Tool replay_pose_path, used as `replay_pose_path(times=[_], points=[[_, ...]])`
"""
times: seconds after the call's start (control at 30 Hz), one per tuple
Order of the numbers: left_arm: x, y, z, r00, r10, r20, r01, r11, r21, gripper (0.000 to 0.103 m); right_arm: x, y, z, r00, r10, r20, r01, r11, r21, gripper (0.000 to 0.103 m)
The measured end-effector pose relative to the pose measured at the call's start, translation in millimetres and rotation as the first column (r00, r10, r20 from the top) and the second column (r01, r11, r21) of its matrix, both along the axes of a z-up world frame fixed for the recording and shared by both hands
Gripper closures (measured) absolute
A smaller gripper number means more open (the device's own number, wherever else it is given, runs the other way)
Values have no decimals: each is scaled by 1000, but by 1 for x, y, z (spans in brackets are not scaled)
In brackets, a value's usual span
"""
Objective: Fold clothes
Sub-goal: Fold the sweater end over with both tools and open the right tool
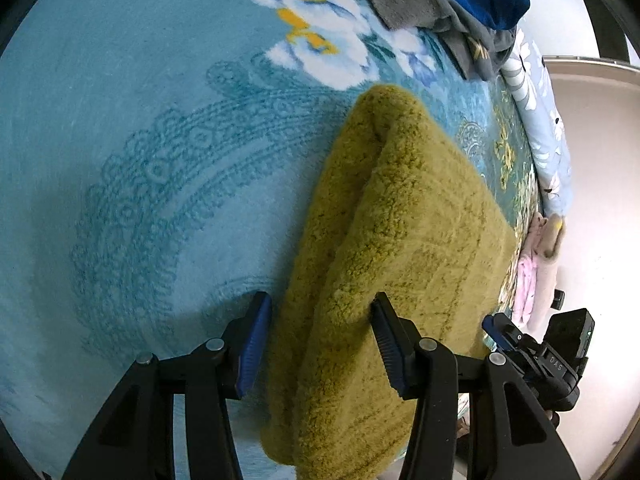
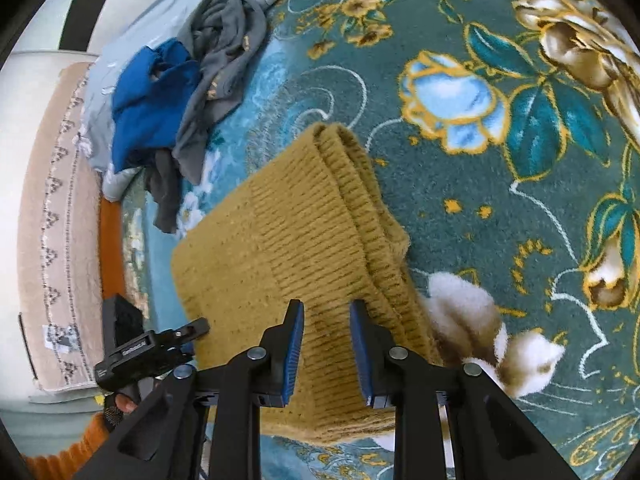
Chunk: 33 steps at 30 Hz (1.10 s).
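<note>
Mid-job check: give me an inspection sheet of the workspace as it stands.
Surface: teal floral blanket.
Job's things: mustard sweater folded, layers stacked.
Clutter: blue garment and grey garment crumpled beyond; pink cloth at the edge.
Grippers: left gripper straddles the sweater's edge, grip unclear; right gripper over the sweater, pads apart.
Cables: nothing seen.
Surroundings: beige patterned mat, pale floor.

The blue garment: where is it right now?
The blue garment lies crumpled at the upper left of the right wrist view, tangled with a grey garment, beyond the folded yellow sweater.
</note>
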<state>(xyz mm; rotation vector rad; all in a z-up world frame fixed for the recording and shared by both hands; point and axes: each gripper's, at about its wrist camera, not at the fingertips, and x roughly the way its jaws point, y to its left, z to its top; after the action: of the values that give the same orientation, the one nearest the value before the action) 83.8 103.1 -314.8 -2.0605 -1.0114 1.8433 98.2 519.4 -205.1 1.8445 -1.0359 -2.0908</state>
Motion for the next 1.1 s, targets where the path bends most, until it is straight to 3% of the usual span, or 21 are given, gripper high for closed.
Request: replay_pose_path(times=[0.13,0.2,0.23,0.37,0.5,0.63,0.7,0.8,1.1], points=[[-3,-1,-1,1000,-1,8,1,1000,30,51,3,19,2,998,-52,-45,51,999,-19,75],[-8,3,-2,1000,-13,4,13,999,29,48,5,31,-6,997,-77,-29,76,997,-12,48],[-9,4,-3,1000,-13,4,13,999,30,45,5,34,-11,996,-88,-19,87,996,-15,45],[-22,16,-7,1000,5,9,-5,1000,20,40,6,46,-31,991,-135,8,134,981,-136,45],[-30,27,-7,1000,25,5,-25,1000,-12,41,7,46,-39,992,-126,9,125,979,-164,44],[-29,34,6,999,1,-44,-4,998,-63,68,6,43,-46,993,-119,5,117,971,-207,44],[-26,32,8,998,9,-57,-13,998,-69,70,5,41,-51,994,-113,5,111,968,-227,40],[-26,25,1,998,50,-32,-51,998,-43,70,1,38,-55,996,-94,-1,91,965,-246,38],[-40,28,-1,1000,25,3,-25,998,-60,63,-26,30,-65,999,-24,22,29,960,-277,35]])
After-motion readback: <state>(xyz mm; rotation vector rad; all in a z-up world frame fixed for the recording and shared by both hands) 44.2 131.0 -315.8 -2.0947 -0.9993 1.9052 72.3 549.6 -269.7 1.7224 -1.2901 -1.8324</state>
